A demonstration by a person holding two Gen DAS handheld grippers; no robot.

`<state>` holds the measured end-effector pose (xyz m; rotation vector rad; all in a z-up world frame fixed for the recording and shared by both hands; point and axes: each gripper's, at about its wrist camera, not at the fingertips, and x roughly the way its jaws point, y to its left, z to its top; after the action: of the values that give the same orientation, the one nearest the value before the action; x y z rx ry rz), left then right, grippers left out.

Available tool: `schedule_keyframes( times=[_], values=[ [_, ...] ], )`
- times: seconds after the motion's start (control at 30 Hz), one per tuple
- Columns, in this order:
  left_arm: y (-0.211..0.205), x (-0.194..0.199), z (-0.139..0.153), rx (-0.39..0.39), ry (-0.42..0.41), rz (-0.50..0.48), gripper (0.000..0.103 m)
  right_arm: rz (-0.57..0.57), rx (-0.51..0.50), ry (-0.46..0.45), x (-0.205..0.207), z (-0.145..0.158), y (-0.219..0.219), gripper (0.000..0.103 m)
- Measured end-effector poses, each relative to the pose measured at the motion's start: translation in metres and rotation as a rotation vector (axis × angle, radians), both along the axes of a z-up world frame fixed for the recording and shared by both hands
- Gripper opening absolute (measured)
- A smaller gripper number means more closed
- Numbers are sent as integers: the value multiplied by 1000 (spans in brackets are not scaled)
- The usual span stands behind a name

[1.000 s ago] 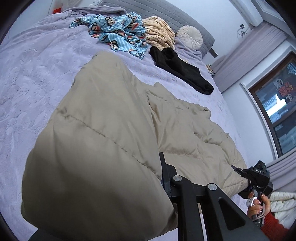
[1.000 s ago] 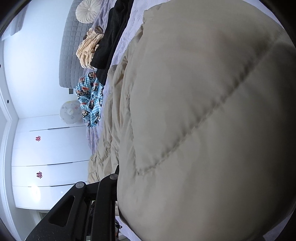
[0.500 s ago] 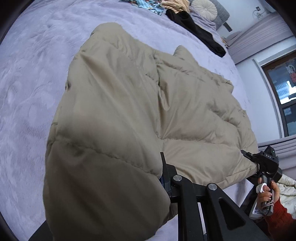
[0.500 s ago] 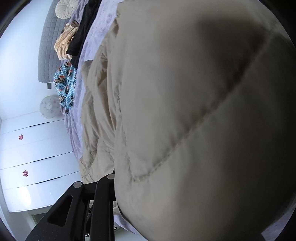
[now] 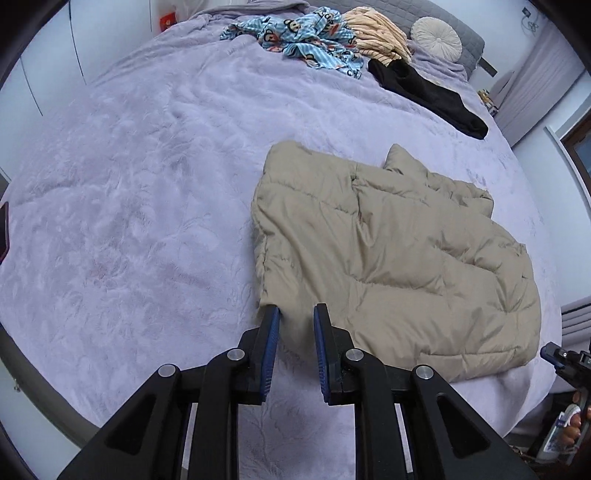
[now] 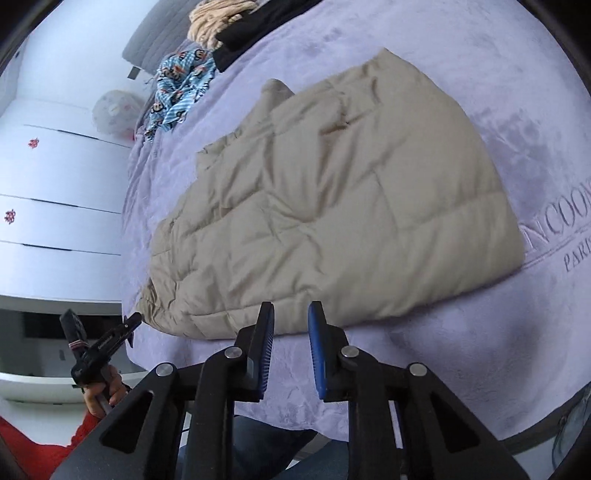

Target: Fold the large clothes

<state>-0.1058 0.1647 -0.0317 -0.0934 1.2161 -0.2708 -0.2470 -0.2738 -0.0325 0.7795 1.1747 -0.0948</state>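
Note:
A beige quilted coat (image 5: 388, 258) lies folded flat on the lilac bed cover (image 5: 147, 184). My left gripper (image 5: 297, 317) is at the coat's near left corner, with puffy fabric running in between its blue pads; it is shut on that corner. From the right wrist view the left gripper (image 6: 135, 319) shows at the same corner of the coat (image 6: 332, 203), held by a hand in a red sleeve. My right gripper (image 6: 291, 314) hovers over the near hem. Its jaws are closing with nothing between them. The left wrist view has it (image 5: 546, 350) just off the coat.
At the head of the bed lie a blue monkey-print garment (image 5: 314, 33), a cream striped one (image 5: 376, 33), a black one (image 5: 424, 92) and a round cushion (image 5: 436, 35). White wardrobe doors (image 6: 55, 184) stand beside the bed. The cover's edge runs close below both grippers.
The coat, earlier lifted close in front of both cameras, now lies flat on the bed. Both grippers have drawn back to its near edge, and the right one has let go.

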Motion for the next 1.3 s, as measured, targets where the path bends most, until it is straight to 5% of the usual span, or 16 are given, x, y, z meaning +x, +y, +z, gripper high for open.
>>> schedule_keyframes(
  times=[0.23, 0.37, 0.5, 0.63, 0.83, 1.07, 1.1, 1.17, 1.3],
  values=[
    [-28, 24, -2, 66, -71, -1, 20, -8, -166, 98, 29, -16, 9, 21],
    [-29, 31, -57, 172, 66, -26, 20, -19, -237, 170, 26, -29, -4, 21],
    [-17, 28, -96, 177, 170, -13, 20, -98, -199, 216, 12, -45, -17, 18],
    [-19, 26, -89, 200, 167, -1, 20, -166, -141, 228, 6, -56, -30, 18],
    [-17, 13, -70, 190, 155, -2, 20, -152, -208, 267, 7, -50, -21, 21],
    [-18, -12, -30, 159, 96, 29, 22, -134, -174, 208, -10, -32, -6, 23],
    [-20, -14, -26, 161, 87, 32, 30, -130, -165, 204, -13, -32, -5, 24],
    [-23, -22, -18, 162, 73, 53, 103, -118, -143, 195, -15, -32, -2, 28],
    [-30, -39, -6, 187, 52, 84, 103, -86, -127, 174, -22, -30, 3, 36]
  ],
)
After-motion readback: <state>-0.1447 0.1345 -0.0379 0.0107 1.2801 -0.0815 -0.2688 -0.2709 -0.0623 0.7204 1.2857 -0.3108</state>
